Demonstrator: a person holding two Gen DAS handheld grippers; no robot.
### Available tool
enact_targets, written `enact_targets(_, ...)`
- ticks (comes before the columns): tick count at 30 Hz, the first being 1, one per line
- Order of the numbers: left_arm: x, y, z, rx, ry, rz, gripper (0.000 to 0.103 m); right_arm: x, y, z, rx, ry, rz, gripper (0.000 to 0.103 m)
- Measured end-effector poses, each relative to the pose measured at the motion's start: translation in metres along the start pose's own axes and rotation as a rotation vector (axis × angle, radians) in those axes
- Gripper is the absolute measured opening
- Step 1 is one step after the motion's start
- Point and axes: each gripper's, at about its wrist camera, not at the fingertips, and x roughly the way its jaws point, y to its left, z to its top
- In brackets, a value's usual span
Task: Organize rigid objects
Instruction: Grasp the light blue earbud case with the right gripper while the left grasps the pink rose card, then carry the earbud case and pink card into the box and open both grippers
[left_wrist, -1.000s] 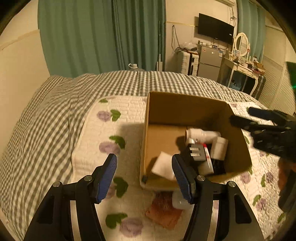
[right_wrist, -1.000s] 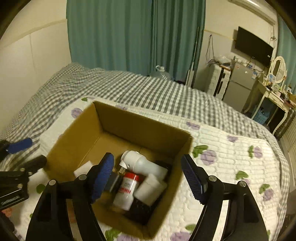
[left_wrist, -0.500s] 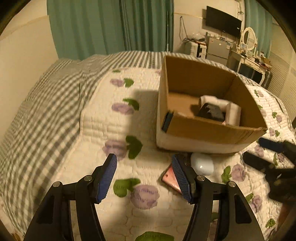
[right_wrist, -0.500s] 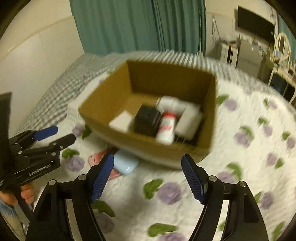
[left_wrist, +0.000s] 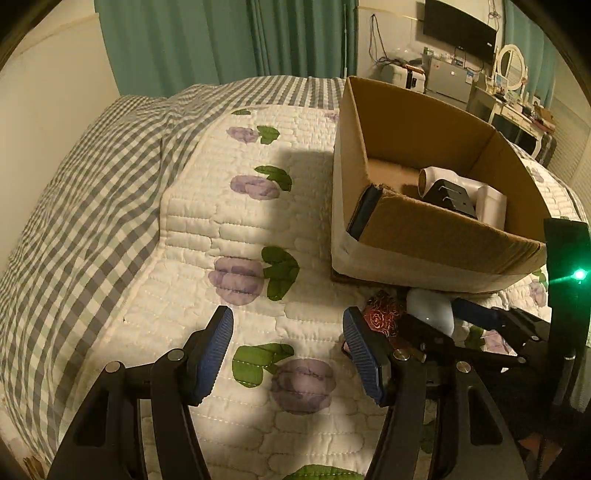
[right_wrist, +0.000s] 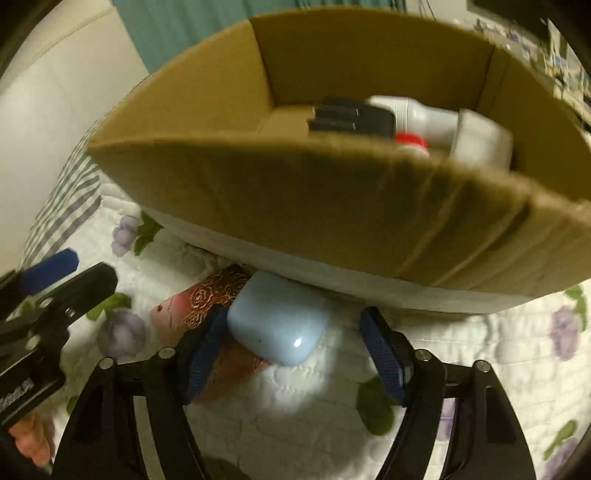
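Note:
A cardboard box (left_wrist: 436, 236) stands on the quilted bed and holds a white bottle (left_wrist: 447, 177), a black block (left_wrist: 452, 195) and a white box (left_wrist: 491, 206); it also shows in the right wrist view (right_wrist: 332, 206). A pale blue rounded case (right_wrist: 277, 325) lies against the box's near wall on a red patterned card (right_wrist: 207, 299). My right gripper (right_wrist: 291, 350) is open, its fingers either side of the blue case. My left gripper (left_wrist: 288, 350) is open and empty over the quilt, left of the case (left_wrist: 430, 310).
The floral quilt (left_wrist: 240, 229) lies over a grey checked bedspread (left_wrist: 85, 206). Green curtains (left_wrist: 221, 40), a TV (left_wrist: 460, 26) and a dresser with a mirror (left_wrist: 511, 70) stand beyond the bed. The left gripper shows at the left of the right wrist view (right_wrist: 55, 291).
Both grippers have dropped from above the box to the quilt in front of it. The right gripper has closed in around the blue case. Both stay open.

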Motion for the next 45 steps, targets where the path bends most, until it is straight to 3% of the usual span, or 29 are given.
enact_targets(1, 0.000, 0.000, 0.000, 0.001, 0.002, -0.001, 0.065, -0.001, -0.001, -0.001, 0.000, -0.007, 0.014, 0.058)
enact_targets(6, 0.003, -0.008, -0.003, 0.026, 0.027, -0.010, 0.065, -0.020, -0.011, -0.012, -0.020, -0.028, 0.009, 0.058)
enact_targets(9, 0.005, -0.023, -0.006, 0.071, 0.049, -0.052, 0.065, -0.037, -0.020, -0.022, -0.061, -0.048, -0.029, 0.058)
enact_targets(14, 0.019, -0.066, -0.019, 0.239, 0.110, -0.111, 0.065, -0.052, -0.044, -0.032, -0.040, -0.053, -0.043, 0.058)
enact_targets(25, 0.051, -0.100, -0.027, 0.386, 0.171, -0.042, 0.081, -0.059, -0.073, -0.030, 0.016, -0.037, -0.030, 0.058)
enact_targets(29, 0.065, -0.098, -0.020, 0.348, 0.209, -0.090, 0.084, -0.057, -0.078, -0.030, 0.033, -0.033, -0.021, 0.058)
enact_targets(34, 0.066, -0.099, -0.020, 0.338, 0.160, -0.095, 0.084, -0.060, -0.080, -0.030, 0.042, -0.035, -0.020, 0.058)
enact_targets(38, 0.053, -0.097, -0.024, 0.338, 0.139, -0.120, 0.075, -0.067, -0.081, -0.030, 0.040, -0.039, -0.025, 0.058)
enact_targets(45, 0.019, -0.096, -0.033, 0.318, 0.094, -0.127, 0.074, -0.089, -0.073, -0.033, 0.010, -0.071, -0.041, 0.058)
